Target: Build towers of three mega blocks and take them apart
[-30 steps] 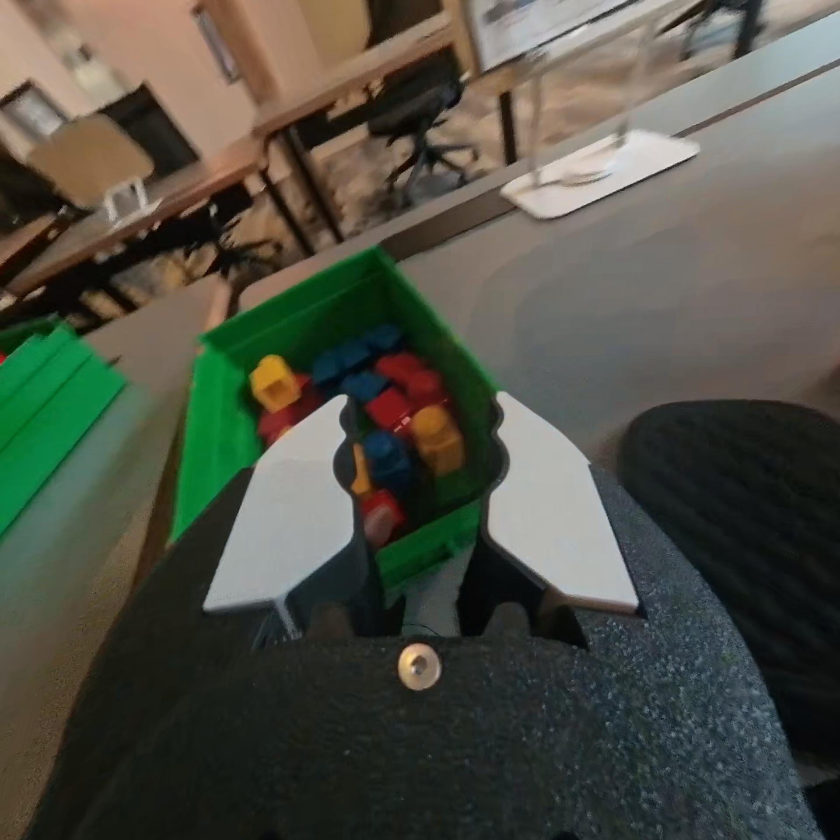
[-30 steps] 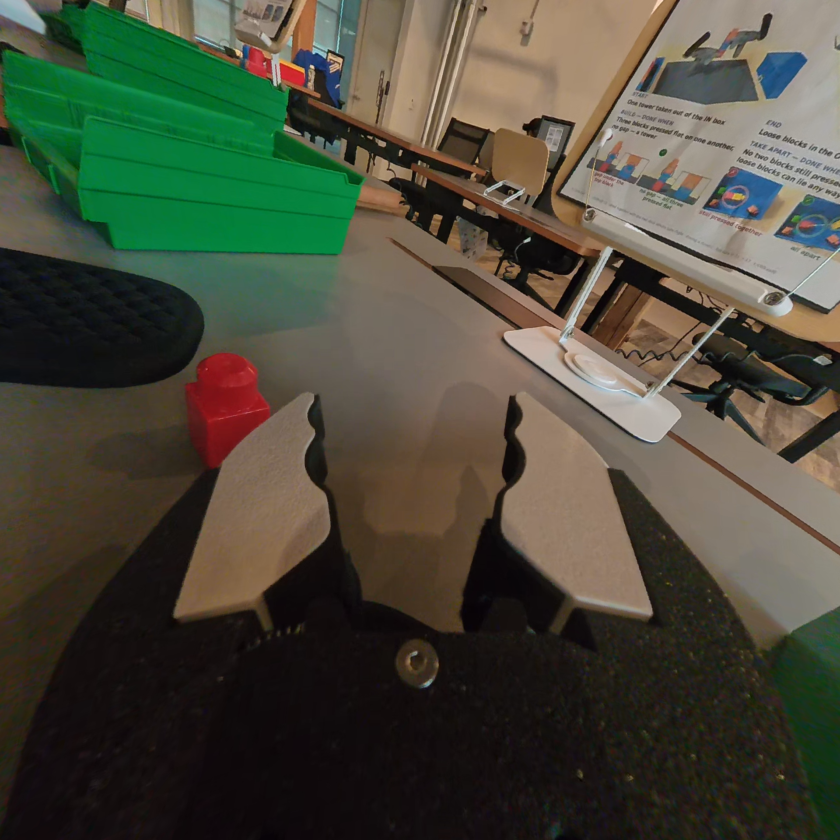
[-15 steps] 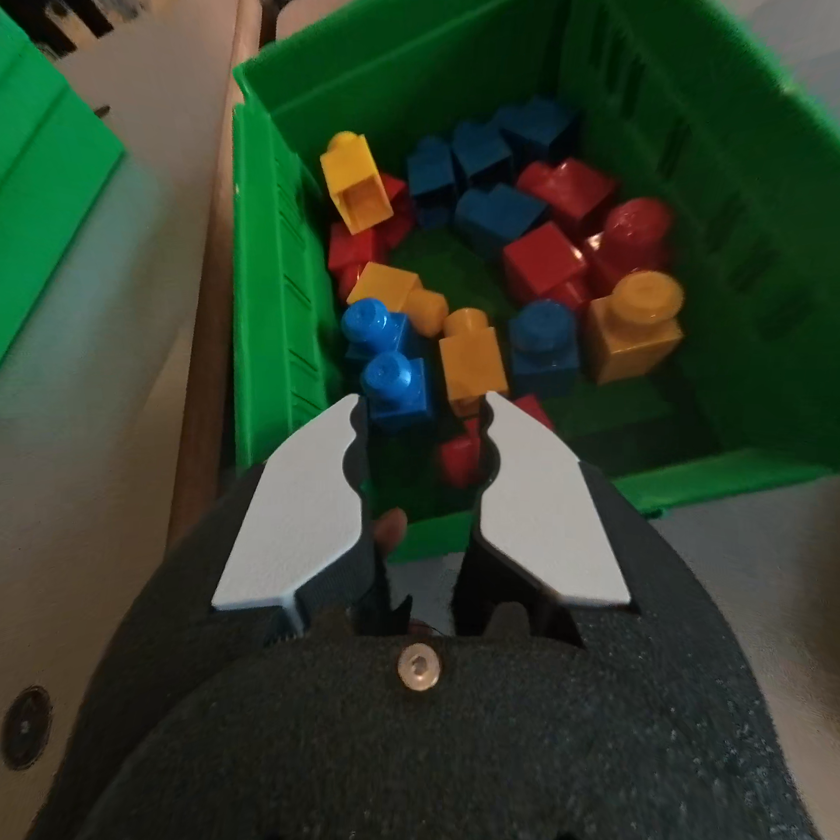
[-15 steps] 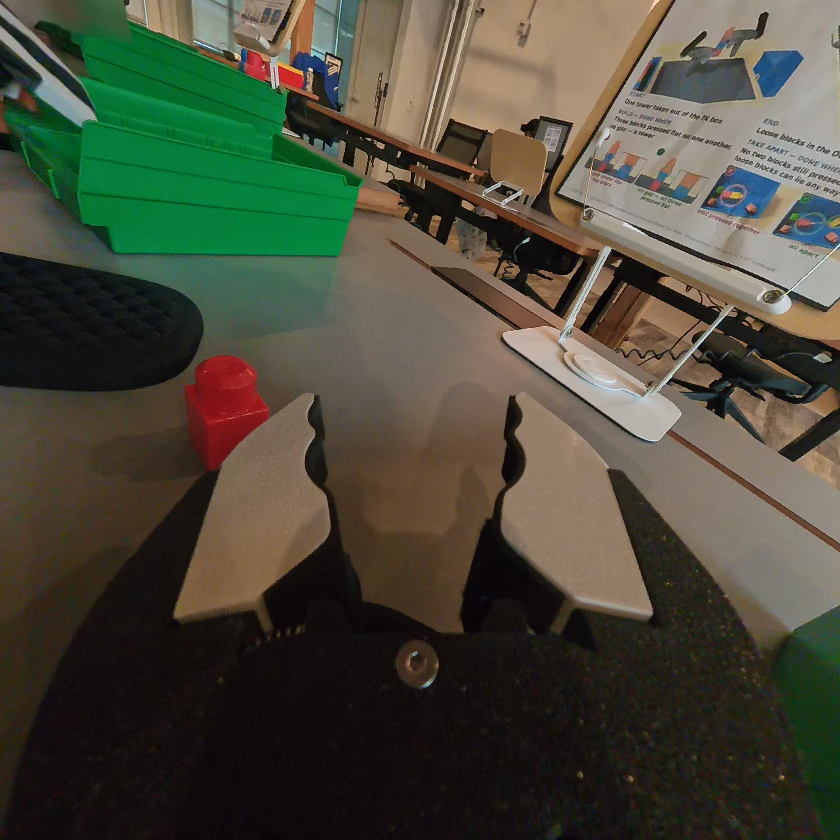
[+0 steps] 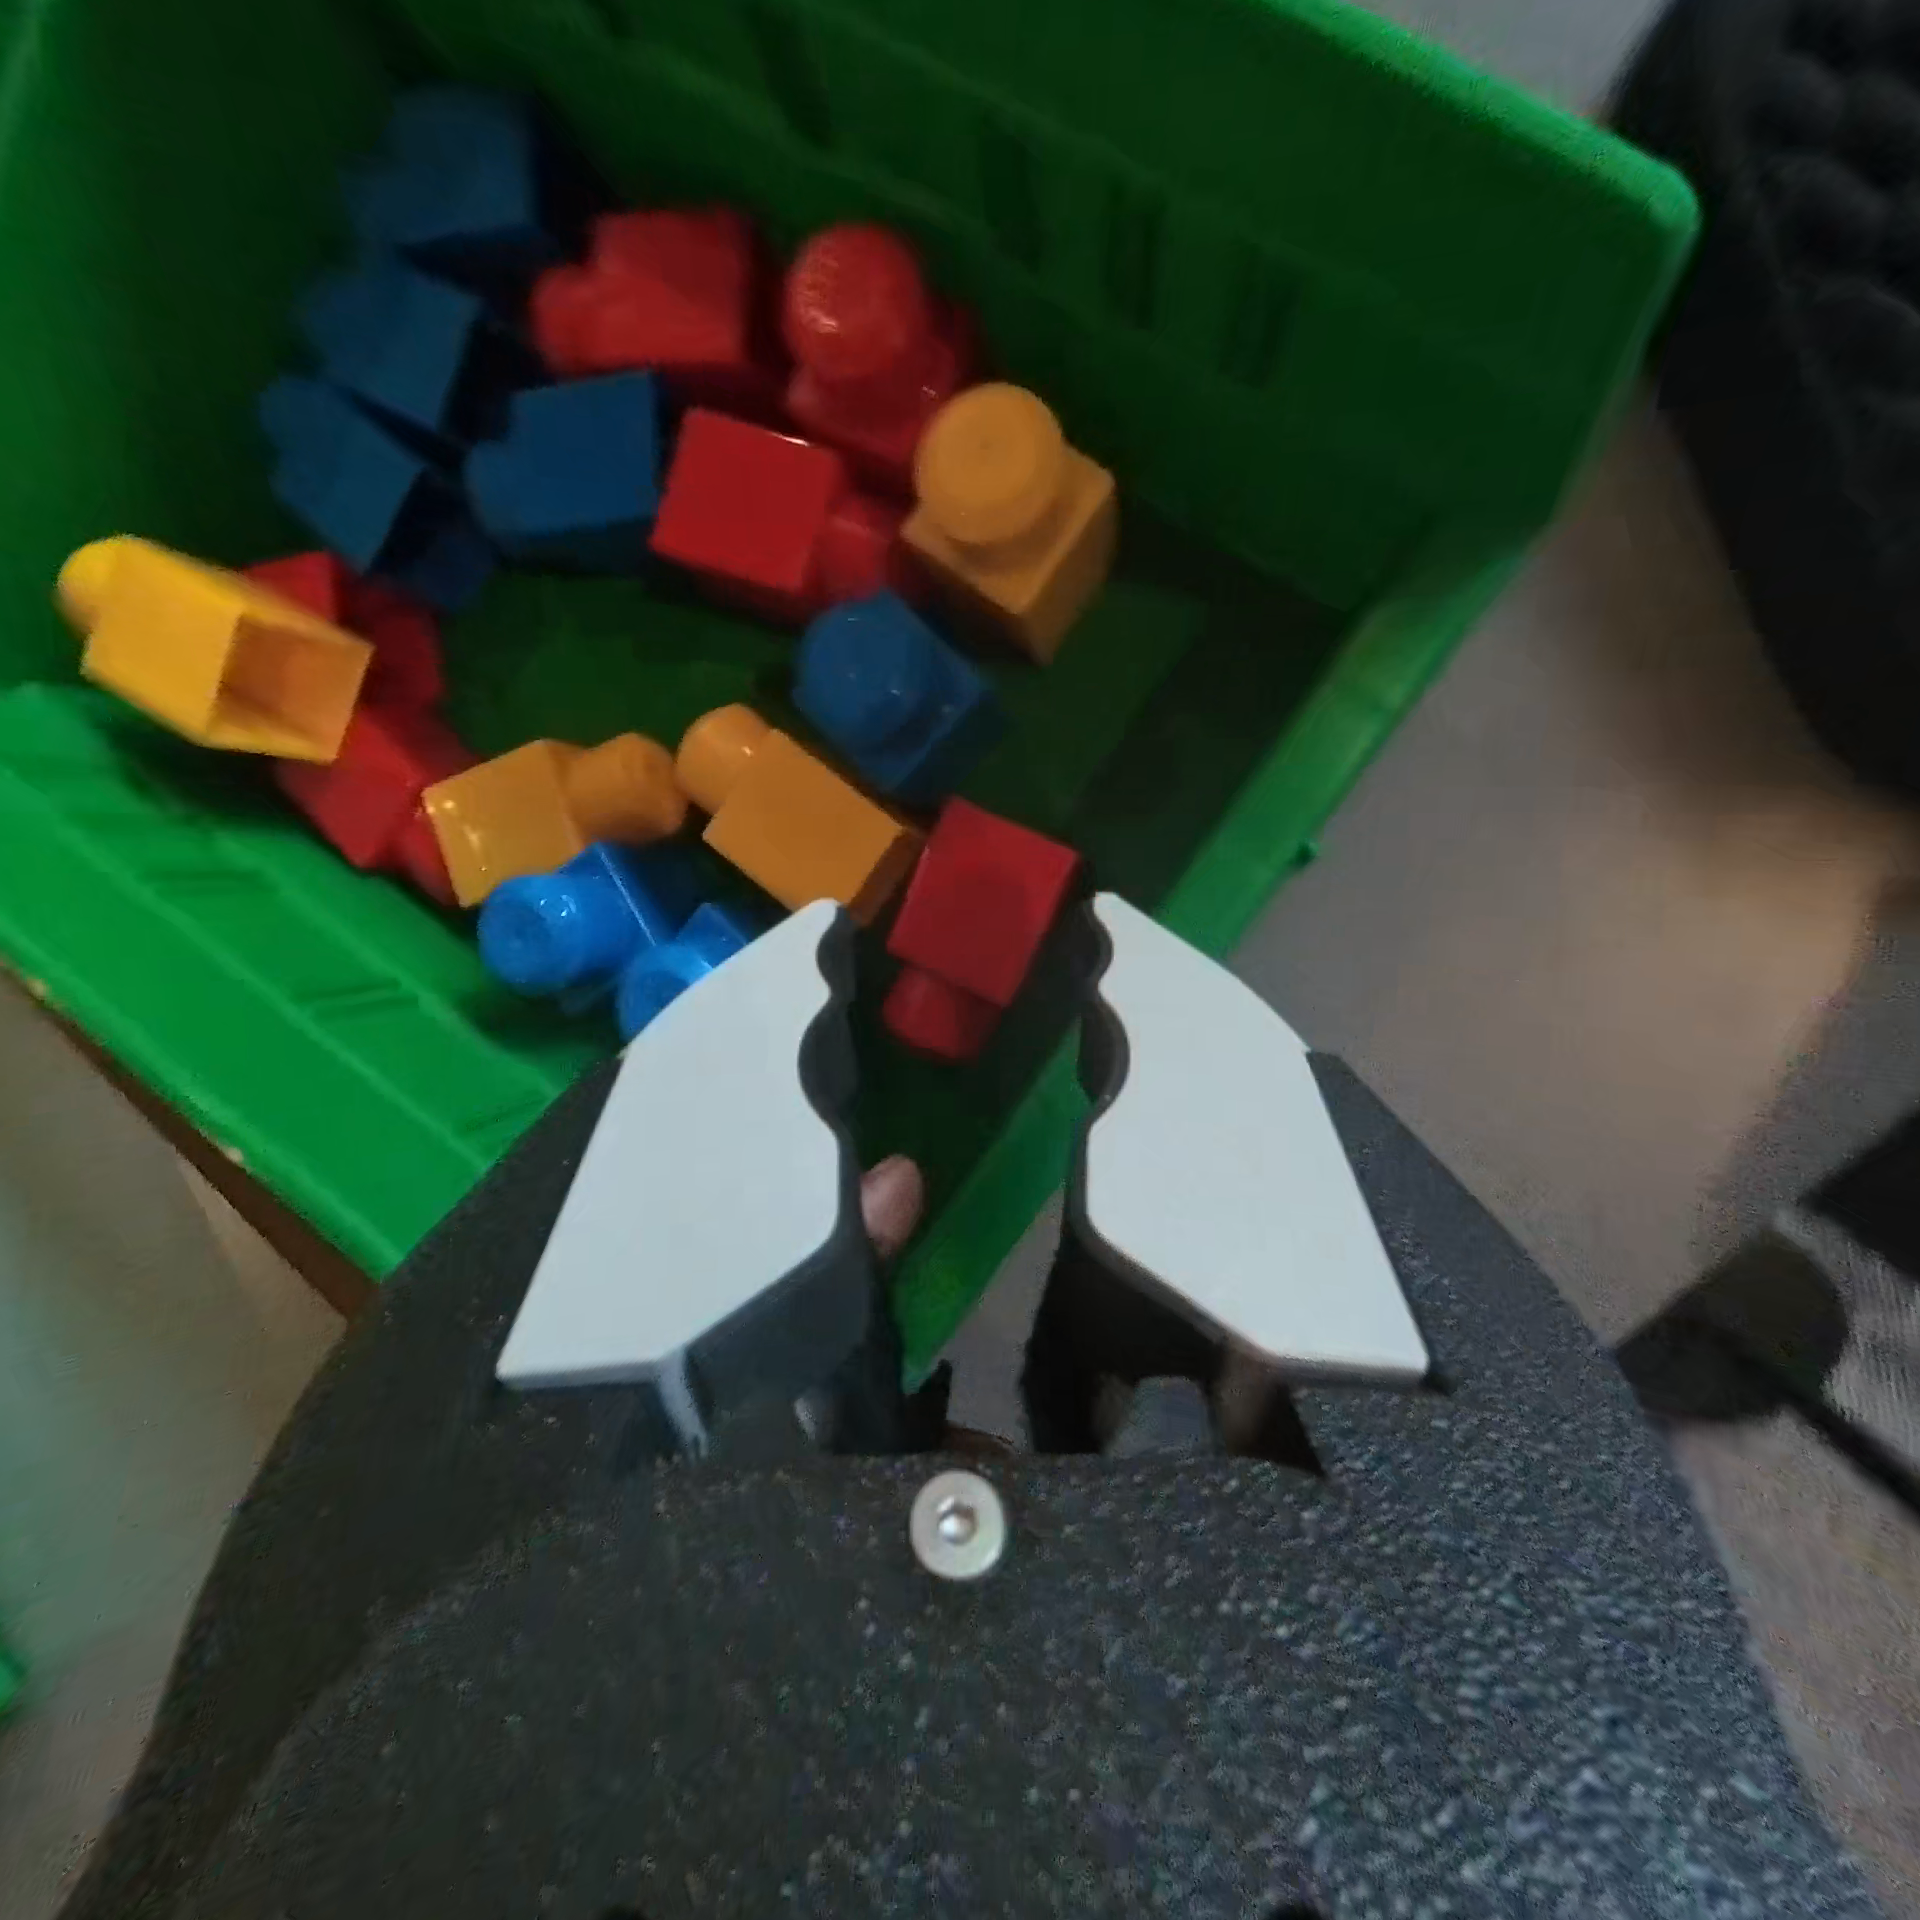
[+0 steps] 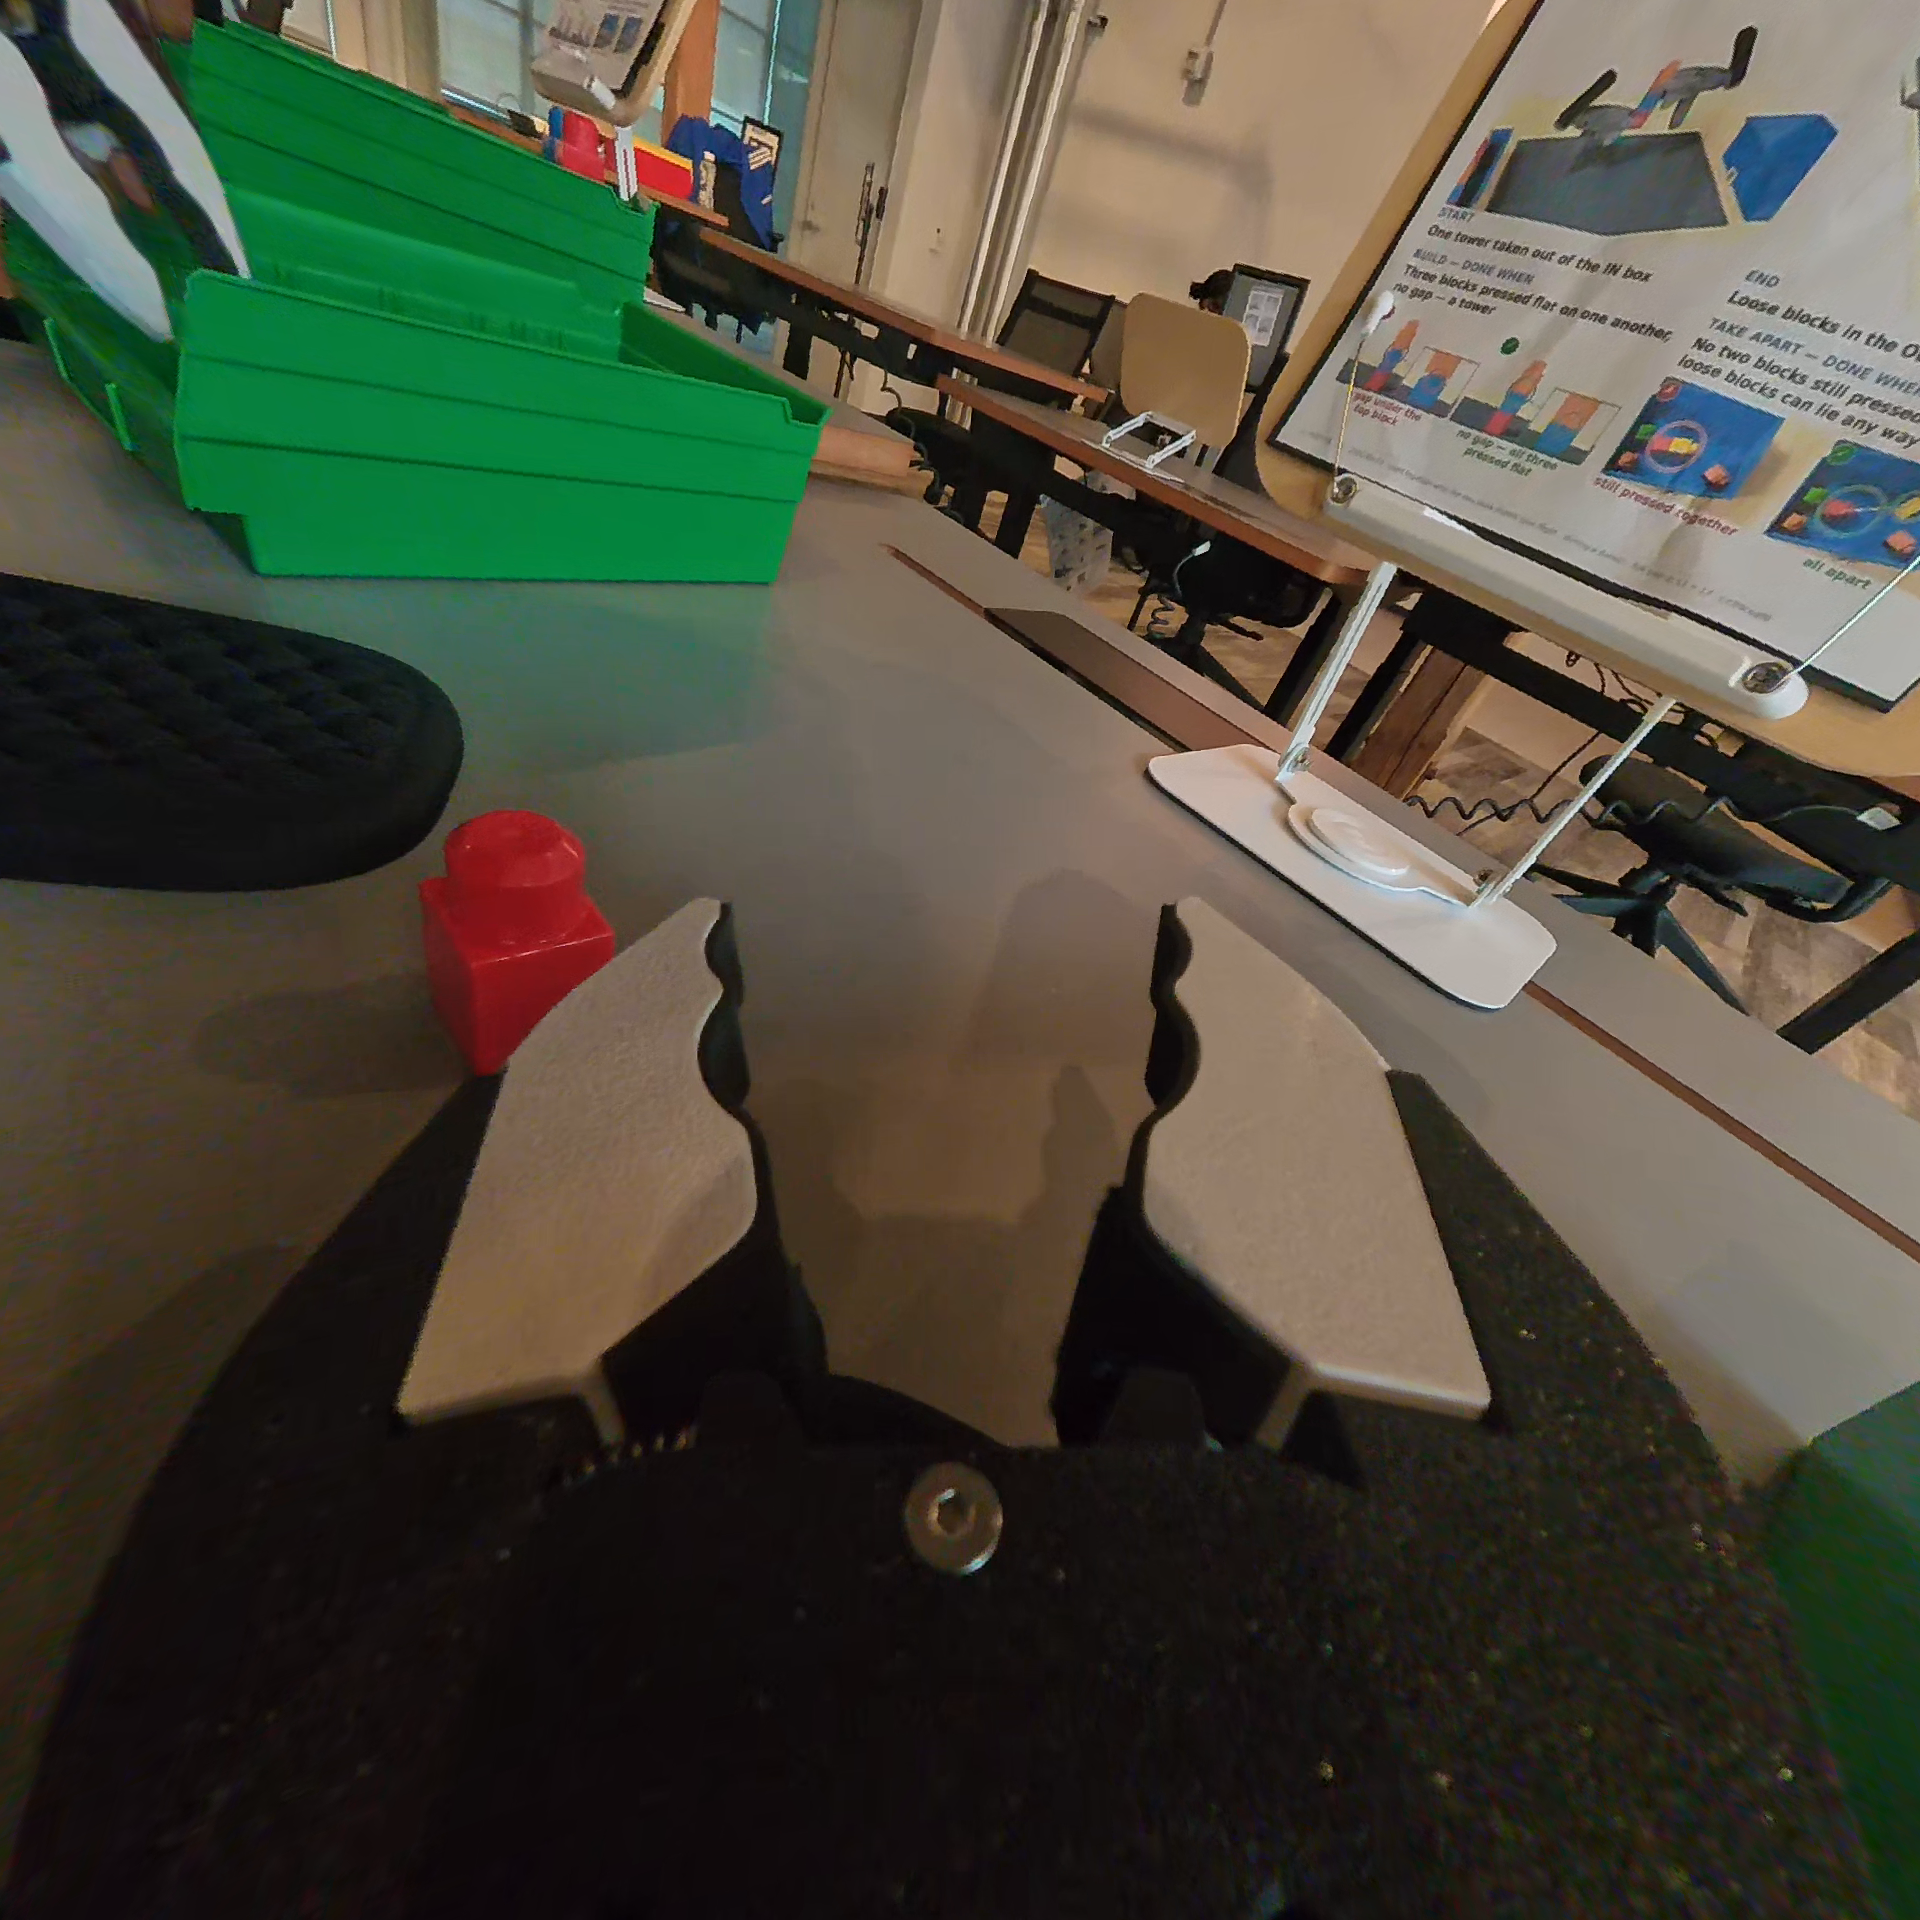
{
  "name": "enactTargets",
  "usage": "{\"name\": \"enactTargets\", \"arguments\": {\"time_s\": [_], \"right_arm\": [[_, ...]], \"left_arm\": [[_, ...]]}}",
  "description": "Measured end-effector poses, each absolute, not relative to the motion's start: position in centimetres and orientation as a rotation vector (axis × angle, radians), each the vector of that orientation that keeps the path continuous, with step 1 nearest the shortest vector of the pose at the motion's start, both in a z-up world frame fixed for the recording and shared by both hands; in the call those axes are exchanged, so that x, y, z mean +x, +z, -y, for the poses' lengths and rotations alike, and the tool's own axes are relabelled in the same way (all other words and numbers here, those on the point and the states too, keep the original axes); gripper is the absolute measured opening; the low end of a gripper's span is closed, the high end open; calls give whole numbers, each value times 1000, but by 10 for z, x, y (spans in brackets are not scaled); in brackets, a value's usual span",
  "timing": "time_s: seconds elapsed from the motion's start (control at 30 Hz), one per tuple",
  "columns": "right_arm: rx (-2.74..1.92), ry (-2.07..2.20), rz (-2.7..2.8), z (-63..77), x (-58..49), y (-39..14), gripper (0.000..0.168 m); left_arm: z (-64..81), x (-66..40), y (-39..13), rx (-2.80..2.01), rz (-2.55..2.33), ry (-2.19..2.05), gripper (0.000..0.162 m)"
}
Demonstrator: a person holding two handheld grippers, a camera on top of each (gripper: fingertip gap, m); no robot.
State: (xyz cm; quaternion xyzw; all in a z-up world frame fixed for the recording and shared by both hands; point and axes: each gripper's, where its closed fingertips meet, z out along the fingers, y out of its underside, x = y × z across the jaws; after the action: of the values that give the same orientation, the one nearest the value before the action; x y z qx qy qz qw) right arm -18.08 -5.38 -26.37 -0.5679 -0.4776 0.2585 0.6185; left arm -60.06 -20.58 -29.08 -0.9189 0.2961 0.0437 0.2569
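My left gripper (image 5: 966,914) is open and reaches into a green bin (image 5: 1538,499) that holds several loose red, blue and yellow mega blocks. A red block (image 5: 982,894) lies on its side between the fingertips, stud towards the camera. It is close to the right finger, with a small gap to the left finger. My right gripper (image 6: 940,956) is open and empty, low over the grey table (image 6: 883,748). A single red block (image 6: 509,935) stands upright on the table just left of the right gripper's left finger.
A black padded mat (image 6: 197,727) lies left of the lone block and also shows beside the bin (image 5: 1808,364). Stacked green bins (image 6: 468,447) stand at the far left. A white stand (image 6: 1361,883) holding an instruction board is at the right. A green bin corner (image 6: 1860,1621) is at the lower right. My right fingertips sit around 45 cm from my left ones.
My left gripper has dropped towards the bin's near corner and turned, and its jaws have narrowed slightly around the red block. The right gripper has not moved.
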Motion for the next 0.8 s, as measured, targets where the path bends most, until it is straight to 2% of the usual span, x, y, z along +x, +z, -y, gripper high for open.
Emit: {"name": "enactTargets", "arguments": {"time_s": [0.2,0.43,0.8], "right_arm": [[-1312,598,1091,53,-180,-264,76],[-1319,606,1085,52,-181,-264,75],[-1341,605,1083,47,-182,-267,75]], "left_arm": [[213,-613,-303,-2659,-1114,110,39],[214,-626,-316,-2723,-1179,85,31],[217,-631,-324,-2783,-1266,173,30]]}}
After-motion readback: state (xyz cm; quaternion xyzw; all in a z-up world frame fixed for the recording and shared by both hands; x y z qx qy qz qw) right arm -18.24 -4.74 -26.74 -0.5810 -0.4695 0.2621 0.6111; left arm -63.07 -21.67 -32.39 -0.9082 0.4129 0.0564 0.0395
